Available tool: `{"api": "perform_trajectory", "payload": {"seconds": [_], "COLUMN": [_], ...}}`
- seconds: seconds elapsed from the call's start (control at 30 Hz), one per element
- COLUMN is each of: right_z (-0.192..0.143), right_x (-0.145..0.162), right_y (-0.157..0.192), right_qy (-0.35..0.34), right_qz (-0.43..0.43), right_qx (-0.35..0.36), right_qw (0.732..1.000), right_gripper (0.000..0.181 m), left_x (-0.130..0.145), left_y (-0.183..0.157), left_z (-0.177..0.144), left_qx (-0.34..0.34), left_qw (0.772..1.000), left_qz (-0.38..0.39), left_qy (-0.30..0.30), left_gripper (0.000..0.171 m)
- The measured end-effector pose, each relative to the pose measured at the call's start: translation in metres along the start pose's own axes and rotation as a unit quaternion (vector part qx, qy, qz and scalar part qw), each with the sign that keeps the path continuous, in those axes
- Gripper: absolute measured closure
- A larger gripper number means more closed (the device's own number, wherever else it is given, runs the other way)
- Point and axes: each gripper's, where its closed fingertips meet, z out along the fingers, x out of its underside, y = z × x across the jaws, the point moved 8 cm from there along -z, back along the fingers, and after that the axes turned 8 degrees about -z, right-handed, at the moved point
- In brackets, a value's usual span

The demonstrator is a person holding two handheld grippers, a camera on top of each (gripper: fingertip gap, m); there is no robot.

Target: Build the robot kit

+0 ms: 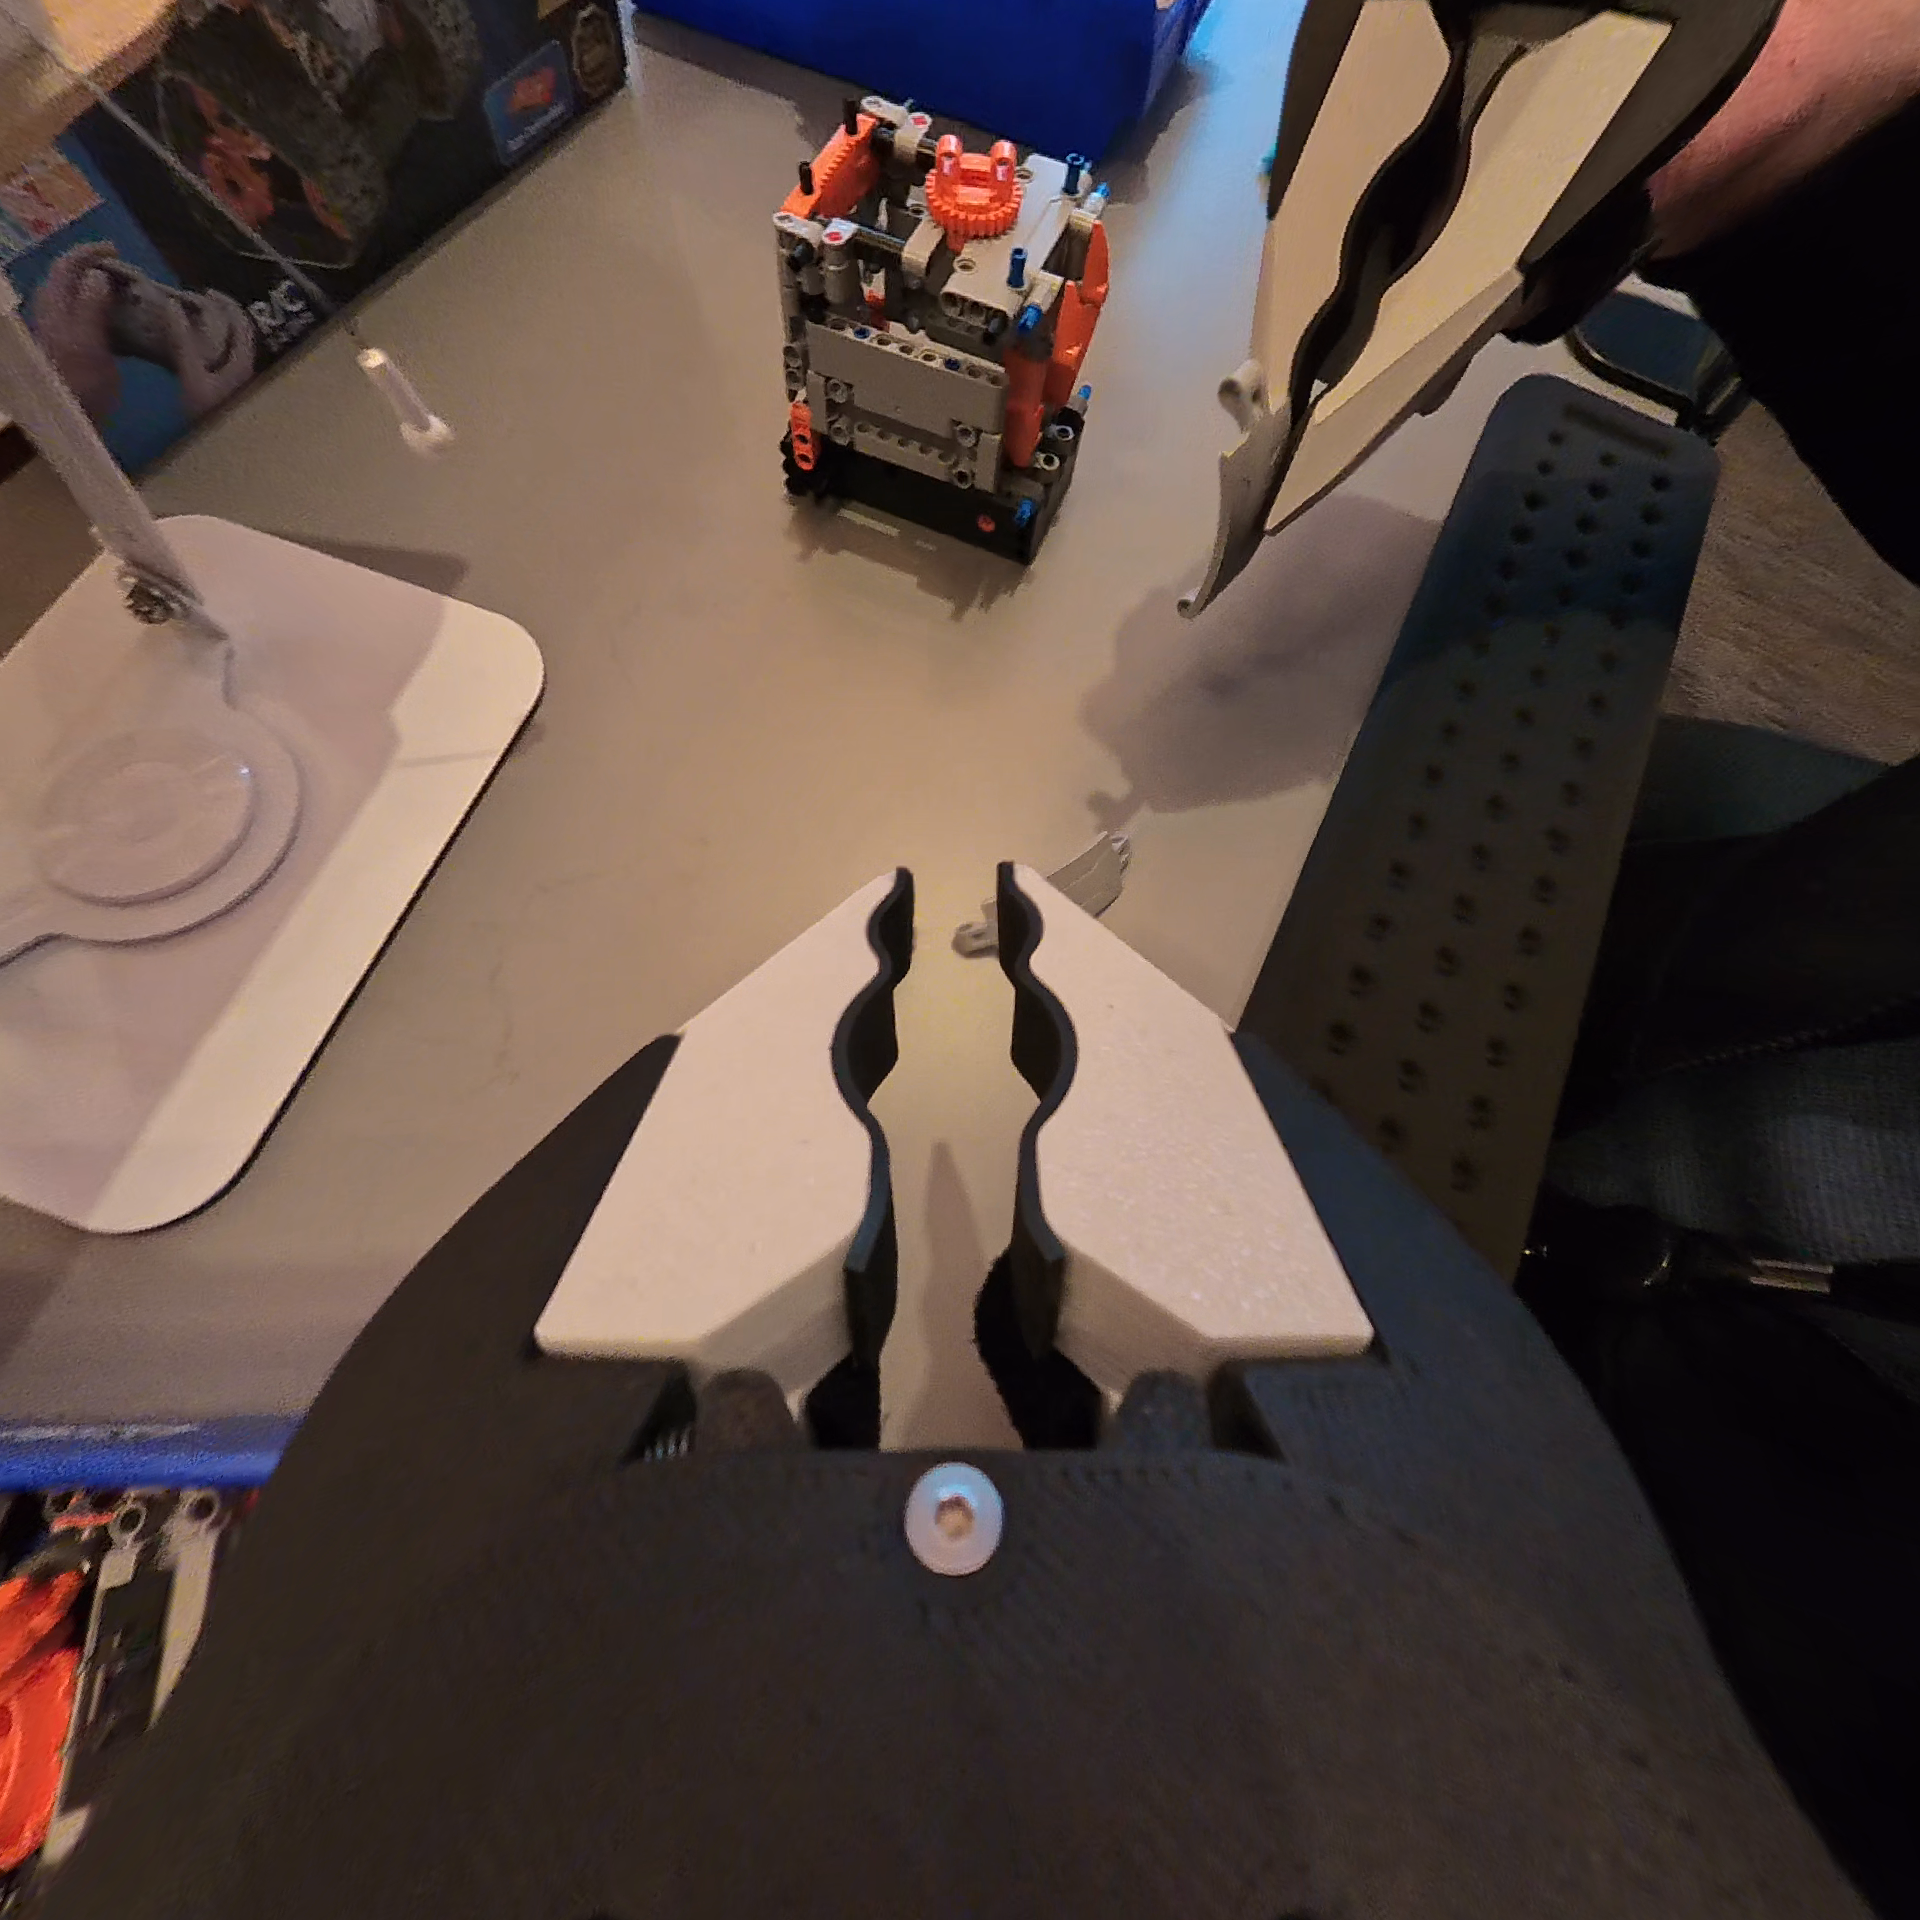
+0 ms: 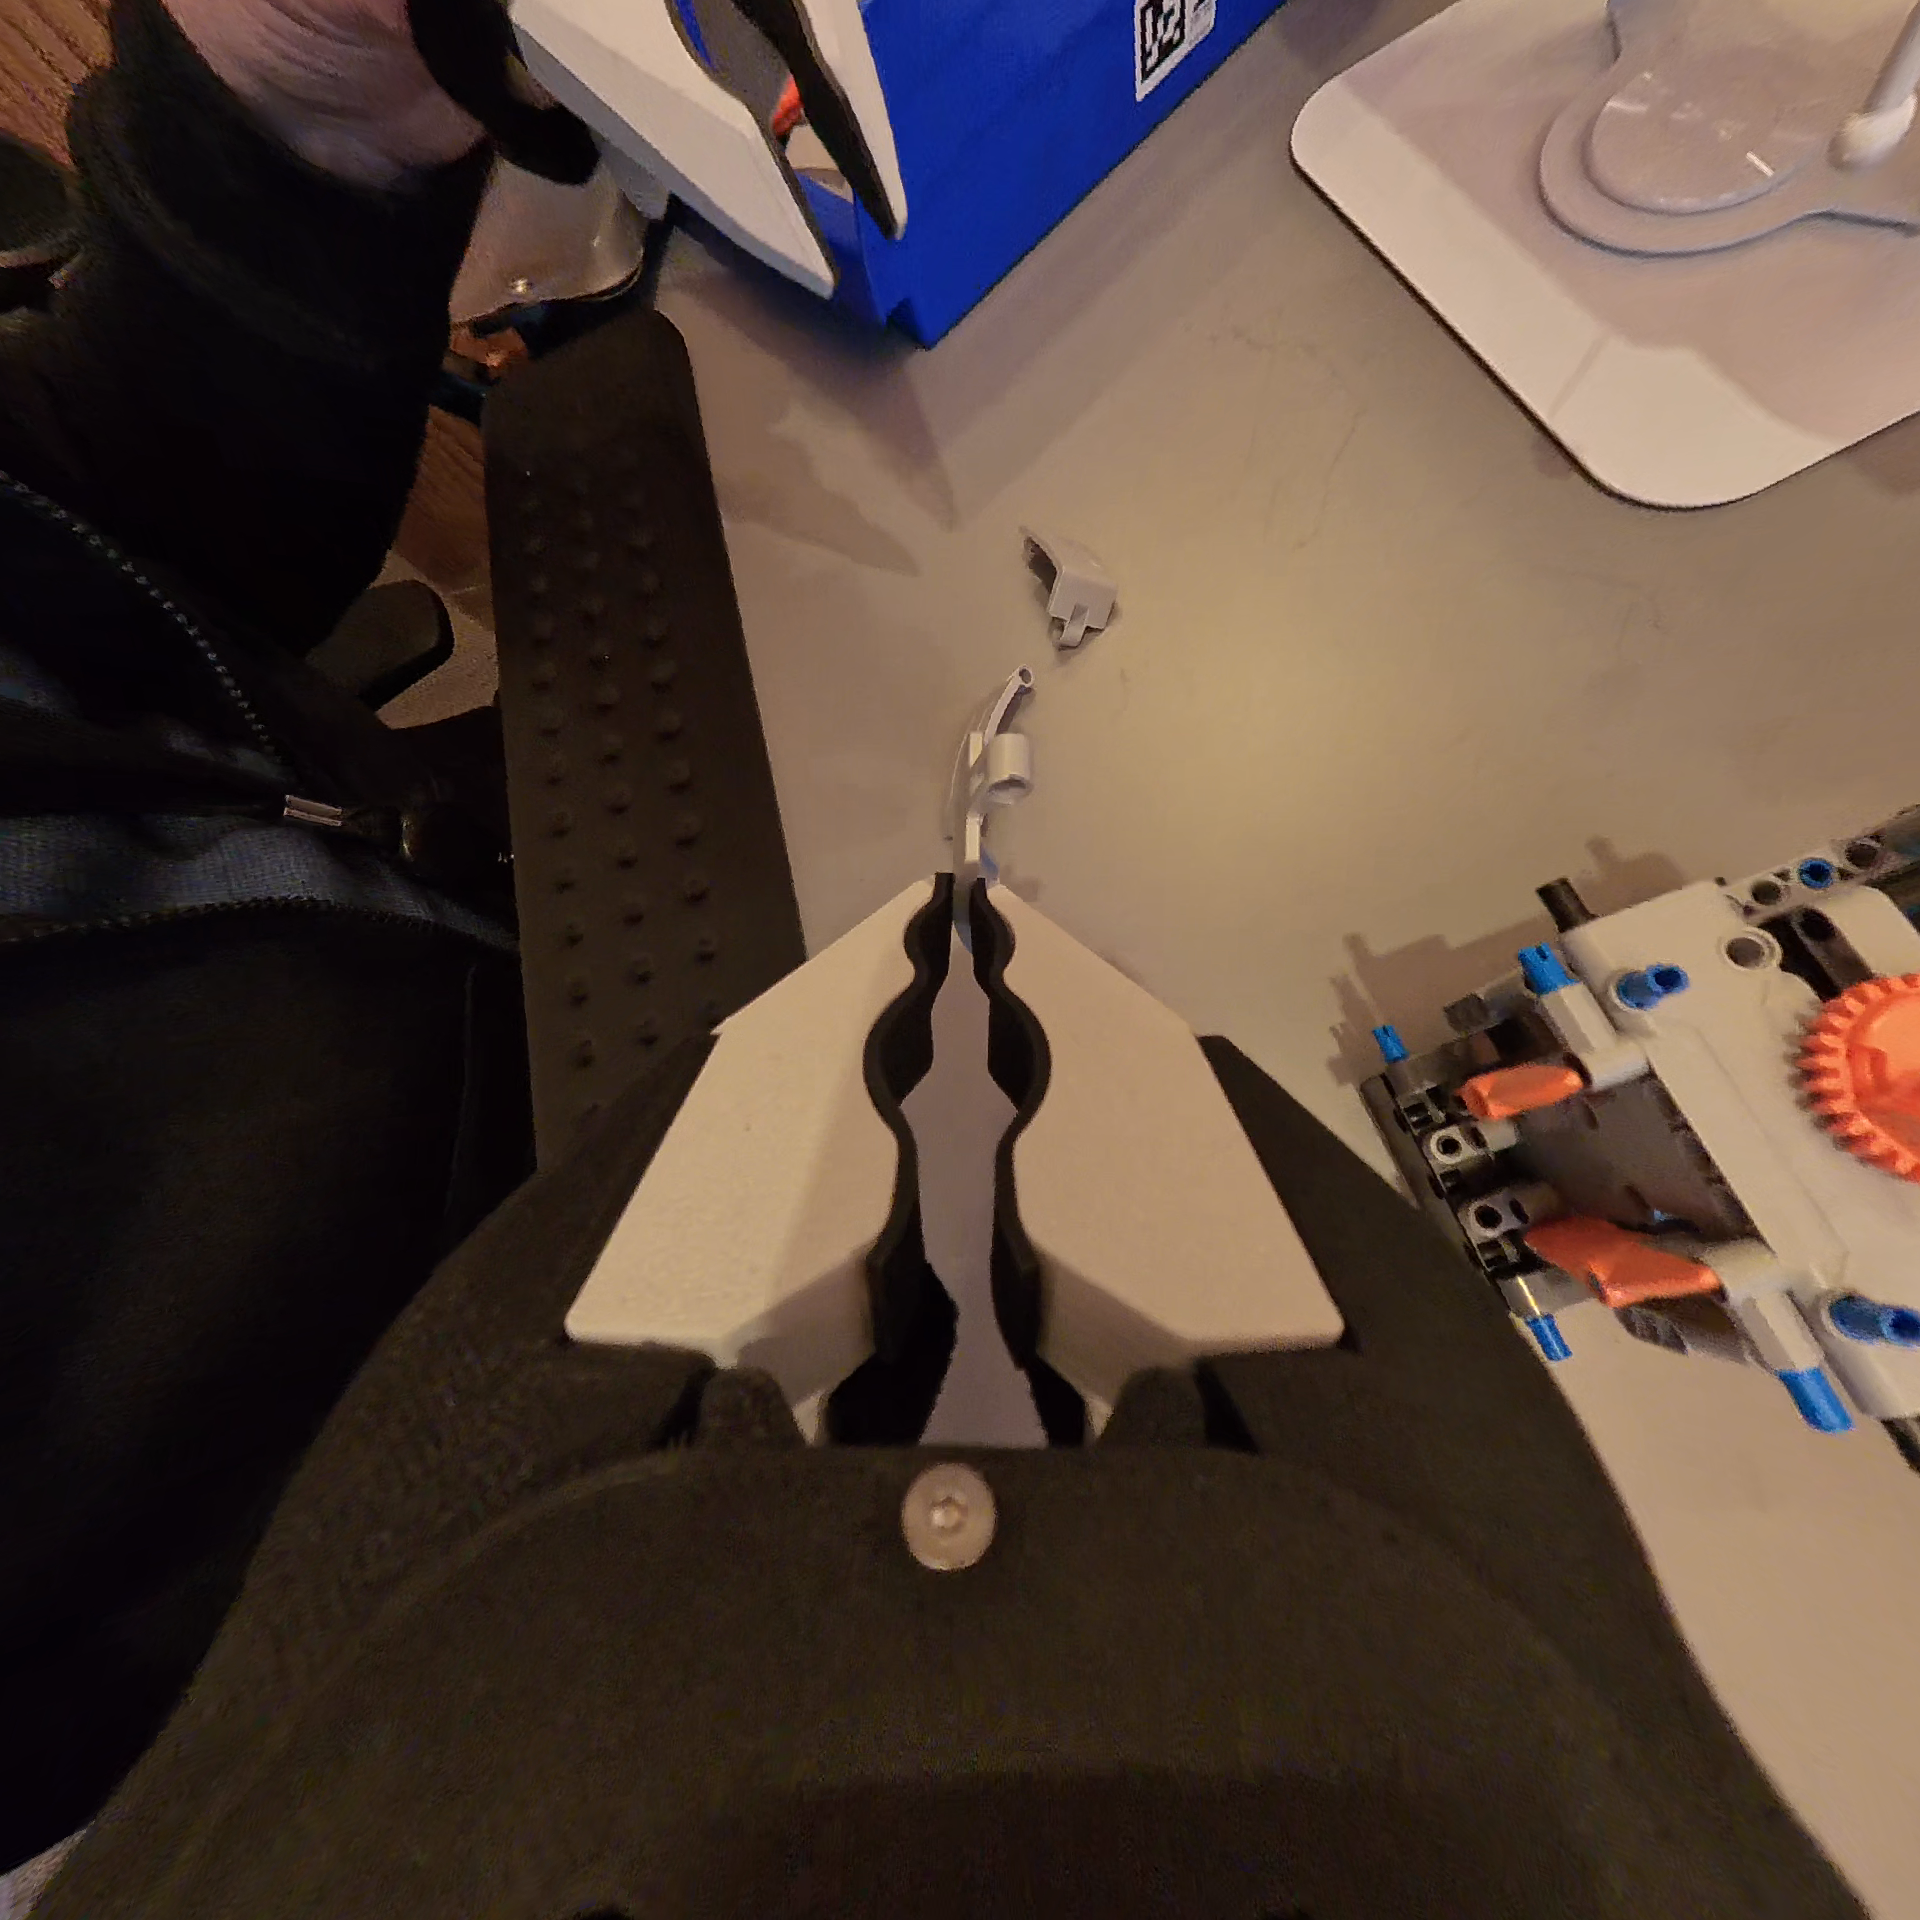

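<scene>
Left gripper (image 1: 954, 883): your jaws parted, empty, above small grey angled plastic piece (image 1: 1081, 883).
Right gripper (image 2: 964, 891): your tips pinch thin curved light-grey plastic part (image 2: 987, 769).
Labels: square-code sticker on blue box (image 2: 997, 156).

Looks like a hobby/build desk in an office or home room. Landmark: half-built brick model (image 1: 935, 343) standing on a grey tabletop (image 1: 675, 675). Behind it, a blue box (image 1: 935, 62); behind-left, a printed toy box (image 1: 260, 208). Left of it, a white stand base (image 1: 343, 831). Right of it, a black perforated chair armrest (image 1: 1507, 779).
</scene>
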Motion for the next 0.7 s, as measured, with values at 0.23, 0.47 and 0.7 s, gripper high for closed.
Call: {"api": "perform_trajectory", "payload": {"seconds": [0.23, 0.47, 0.7], "right_z": [-0.040, -0.084, -0.099], "right_x": [0.016, 0.048, 0.077], "right_y": [0.003, -0.012, -0.043], "right_qy": [-0.040, -0.038, -0.037], "right_qz": [-0.003, 0.011, 0.024], "right_qx": [0.038, 0.107, 0.099], "right_qw": [0.998, 0.993, 0.994], "right_gripper": [0.181, 0.180, 0.181], "left_x": [-0.016, -0.050, -0.081], "left_y": [-0.013, -0.032, -0.049], "left_z": [0.020, 0.060, 0.114], "left_qx": [0.028, 0.058, 0.046], "left_qw": [0.999, 0.997, 0.994], "left_qz": [0.016, 0.057, 0.101], "left_qy": [-0.011, -0.006, -0.009], "left_gripper": [0.154, 0.145, 0.125]}}
